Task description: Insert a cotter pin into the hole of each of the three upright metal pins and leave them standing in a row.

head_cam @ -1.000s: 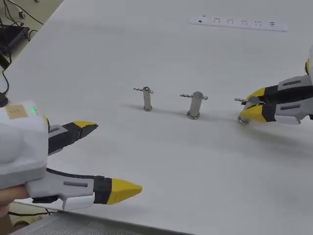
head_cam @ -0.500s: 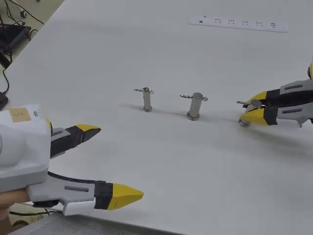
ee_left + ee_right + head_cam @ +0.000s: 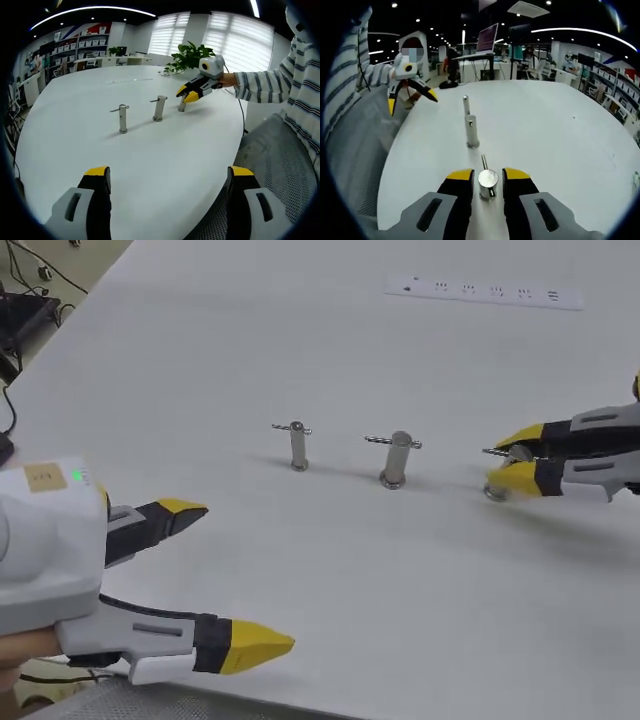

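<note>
Two yellow-tipped jaws of the right gripper (image 3: 488, 174) stand on either side of the head of the right-hand pin (image 3: 488, 182). They are parted only a little, and the right gripper view shows a thin pale sliver between each jaw and the metal, so they flank the pin rather than pinch it. The pin stands upright on the white table (image 3: 400, 610). The right-hand cotter pin (image 3: 483, 161) passes through it just under the head and pokes out away from the gripper.

Next along the row stands the middle pin (image 3: 393, 462), also upright, with the middle cotter pin (image 3: 384, 440) lying crosswise near its top. Further on is the slimmer left-hand pin (image 3: 298, 448), carrying the left-hand cotter pin (image 3: 286, 427) the same way. The three pins stand in a fairly straight line, each apart from its neighbour.

The left gripper (image 3: 228, 578) hangs by the near edge of the table, well apart from the row. Its jaws are spread wide, with nothing between them.

In the left gripper view, a striped sleeve (image 3: 260, 85) reaches in behind the right gripper, and a potted plant (image 3: 190, 52) stands beyond the table. A white power strip (image 3: 485, 292) lies flat at the far side of the table.
</note>
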Demonstrator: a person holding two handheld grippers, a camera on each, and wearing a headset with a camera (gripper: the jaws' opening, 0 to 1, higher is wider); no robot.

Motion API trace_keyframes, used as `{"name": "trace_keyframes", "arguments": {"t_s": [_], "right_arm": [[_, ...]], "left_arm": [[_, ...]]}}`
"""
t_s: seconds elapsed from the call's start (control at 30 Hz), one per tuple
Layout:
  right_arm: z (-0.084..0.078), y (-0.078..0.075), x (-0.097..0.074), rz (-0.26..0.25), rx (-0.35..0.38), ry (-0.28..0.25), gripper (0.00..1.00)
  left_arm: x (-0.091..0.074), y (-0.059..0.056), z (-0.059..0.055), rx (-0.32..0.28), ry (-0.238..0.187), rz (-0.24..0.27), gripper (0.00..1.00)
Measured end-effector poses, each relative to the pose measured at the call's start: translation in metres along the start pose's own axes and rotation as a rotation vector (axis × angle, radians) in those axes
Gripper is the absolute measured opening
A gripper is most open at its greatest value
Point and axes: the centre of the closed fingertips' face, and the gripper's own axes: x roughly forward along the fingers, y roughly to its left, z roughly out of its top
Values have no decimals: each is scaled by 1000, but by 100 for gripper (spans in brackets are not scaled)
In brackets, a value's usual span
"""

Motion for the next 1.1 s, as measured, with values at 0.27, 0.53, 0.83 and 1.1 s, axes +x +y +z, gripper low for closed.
{"name": "trace_keyframes", "arguments": {"t_s": [0.27,0.53,0.83,1.1], "right_arm": [[15,1,-5,-45,80,-97,27],[25,9,-16,-124,103,-138,37],[17,11,-28,-215,227,-170,50],[12,25,-40,-250,288,-181,59]], "left_arm": [[5,-1,4,14,-1,-23,96],[10,1,9,29,3,-39,98],[13,8,21,20,-32,-37,99],[12,12,23,-1,-44,-31,99]]}}
